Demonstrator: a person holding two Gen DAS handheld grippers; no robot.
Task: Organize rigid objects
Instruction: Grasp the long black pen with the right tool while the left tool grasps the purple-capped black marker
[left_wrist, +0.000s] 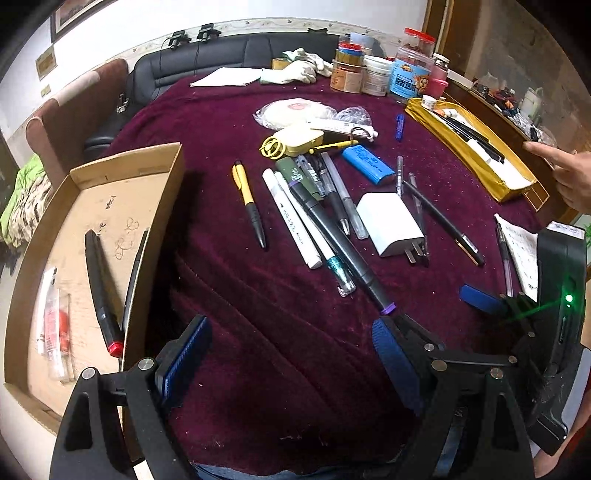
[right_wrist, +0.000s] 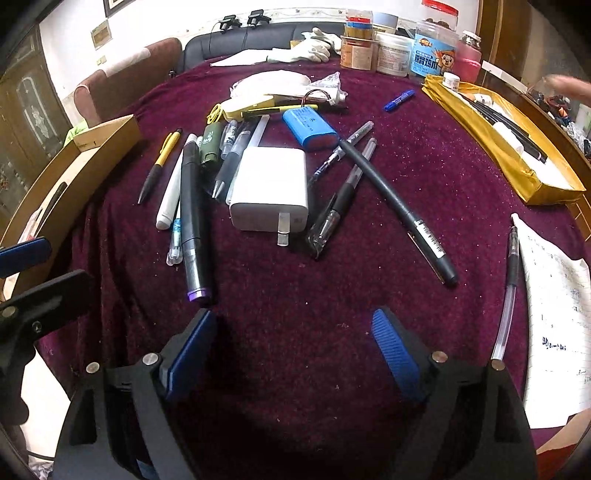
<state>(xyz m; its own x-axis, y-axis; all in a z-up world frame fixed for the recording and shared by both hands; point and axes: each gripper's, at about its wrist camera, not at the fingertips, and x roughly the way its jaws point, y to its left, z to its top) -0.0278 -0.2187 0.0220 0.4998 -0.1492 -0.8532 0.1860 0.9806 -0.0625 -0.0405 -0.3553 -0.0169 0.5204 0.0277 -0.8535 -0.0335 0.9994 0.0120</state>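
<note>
A heap of pens and markers lies on the maroon cloth, with a white charger (right_wrist: 271, 188) and a blue battery pack (right_wrist: 310, 125) among them. A long dark marker (right_wrist: 194, 218) with a purple end points toward my right gripper (right_wrist: 293, 347), which is open with only cloth between its blue pads. My left gripper (left_wrist: 291, 350) is also open and holds nothing; the same marker's purple end (left_wrist: 386, 308) lies just beyond its right finger. A yellow-and-black pen (left_wrist: 249, 201) lies apart on the left. The cardboard box (left_wrist: 166, 192) at left holds a few pens.
A gold tray (left_wrist: 506, 188) with pens stands at the right, and a person's hand (left_wrist: 569, 173) points beside it. Jars (right_wrist: 395, 55) and gloves line the far edge. A notebook page (right_wrist: 554, 314) and a clear pen (right_wrist: 511, 258) lie at the right.
</note>
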